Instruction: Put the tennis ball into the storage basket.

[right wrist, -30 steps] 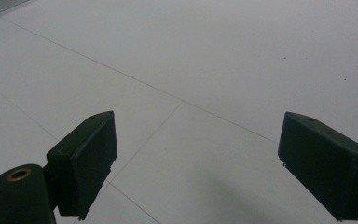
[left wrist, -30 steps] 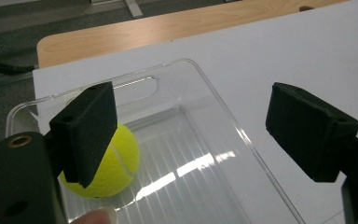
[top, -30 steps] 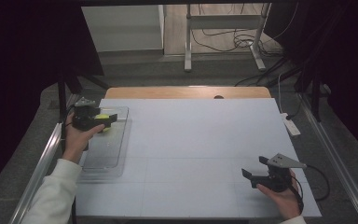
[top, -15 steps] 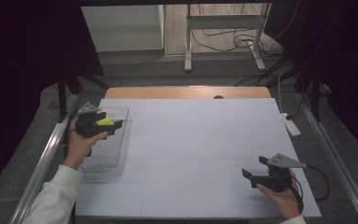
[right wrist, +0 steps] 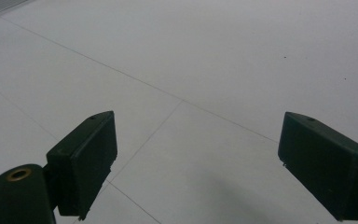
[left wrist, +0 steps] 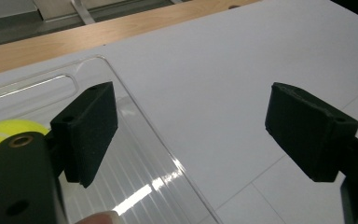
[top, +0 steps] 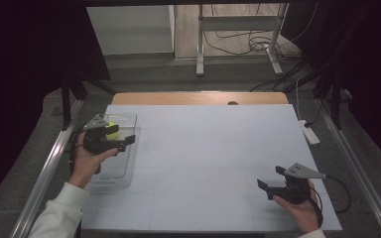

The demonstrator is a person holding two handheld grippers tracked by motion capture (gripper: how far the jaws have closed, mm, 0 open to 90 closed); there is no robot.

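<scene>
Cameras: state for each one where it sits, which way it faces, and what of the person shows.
High view: above the person's side, looking forward and down on the white table; both forearms and grippers show.
Left gripper view: rides the left gripper, open over the clear tray; a fingertip shows.
Right gripper view: rides the right gripper, facing bare table.
Shared: tray and yellow ball, high and left views.

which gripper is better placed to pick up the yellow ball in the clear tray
Left. The left gripper hangs open over the clear tray, next to the yellow ball. The right gripper is open across the table.
</scene>
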